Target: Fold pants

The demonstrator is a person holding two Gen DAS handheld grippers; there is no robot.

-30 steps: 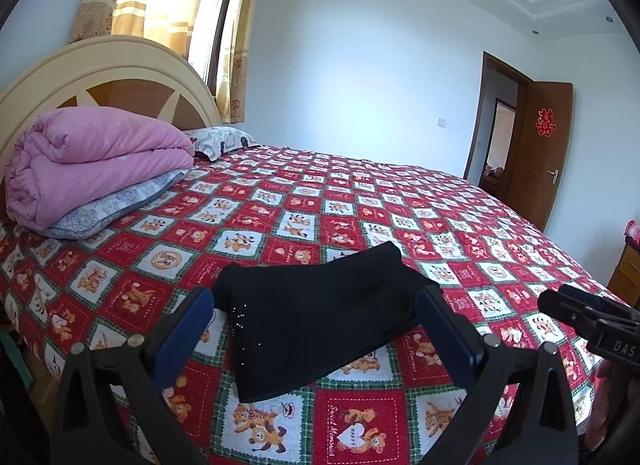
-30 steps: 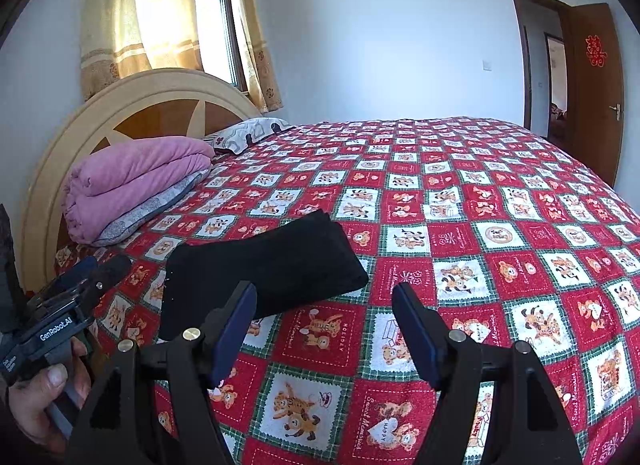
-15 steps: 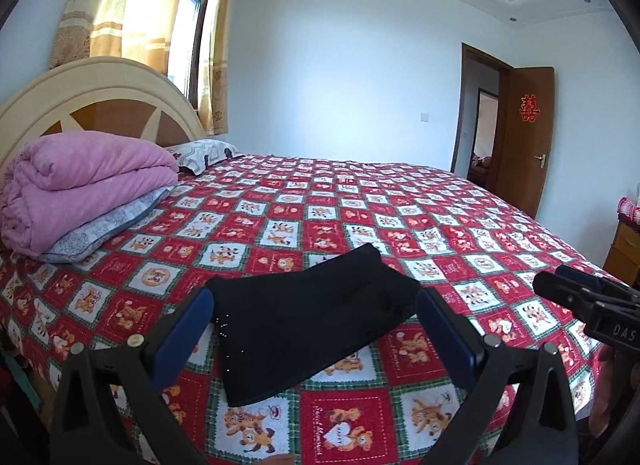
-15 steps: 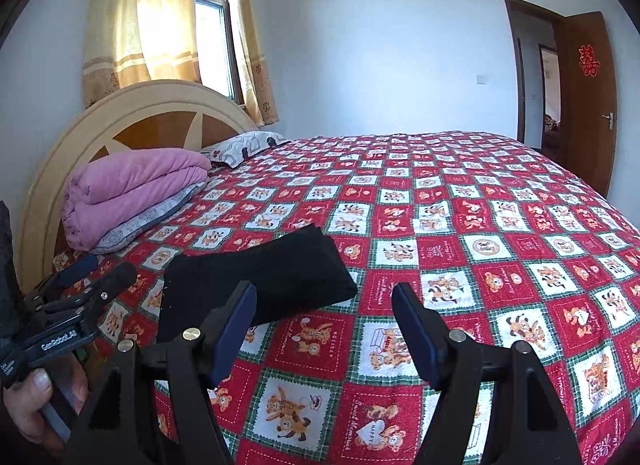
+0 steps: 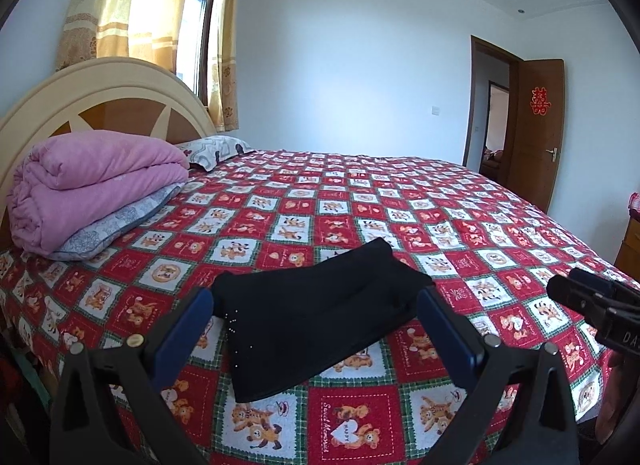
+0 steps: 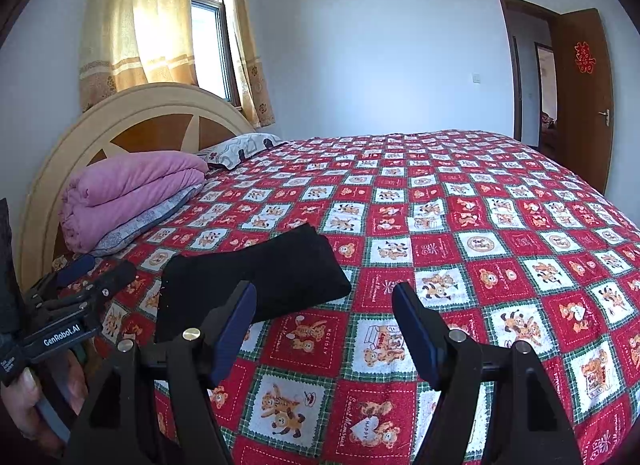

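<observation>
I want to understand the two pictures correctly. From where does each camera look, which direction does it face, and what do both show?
Left wrist: sits behind the open left gripper, above the bed's near edge, facing the folded black pants centred between its jaws; the right gripper shows at right.
Right wrist: sits behind the open right gripper, aimed right of the pants at the bedspread; the left gripper shows at left.
Shared: pants, pink quilt, headboard, door.
</observation>
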